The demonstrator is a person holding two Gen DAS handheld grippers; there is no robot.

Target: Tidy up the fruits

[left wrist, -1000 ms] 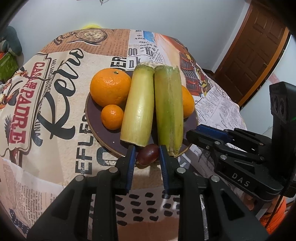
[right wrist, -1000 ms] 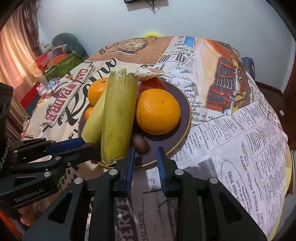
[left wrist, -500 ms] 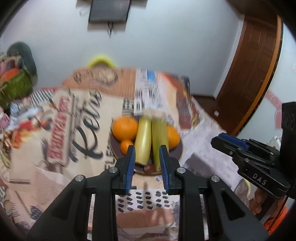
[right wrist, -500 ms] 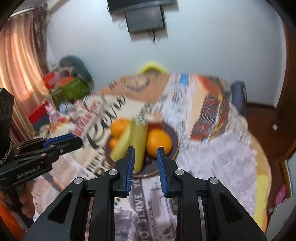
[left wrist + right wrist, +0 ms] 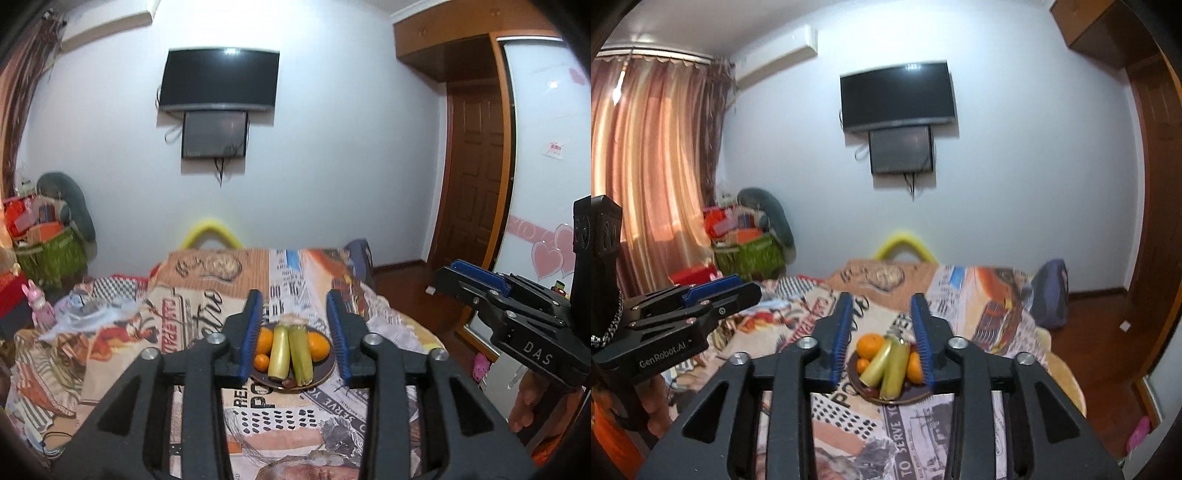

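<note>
Now that both have pulled up and far back from the plate [image 5: 325,373] at lower centre, the left gripper [image 5: 295,328] and right gripper [image 5: 881,328] are opening on nothing, so the fruit looks arranged.

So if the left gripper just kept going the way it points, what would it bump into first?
Probably the plate of fruit on the table; nothing lies between the opening, empty left gripper and it, though depth is unclear.

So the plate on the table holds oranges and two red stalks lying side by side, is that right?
Nearly. On the plate the two stalks lying side by side are yellow-green, not red, with the oranges either side of them. The left wrist view shows it.
</note>
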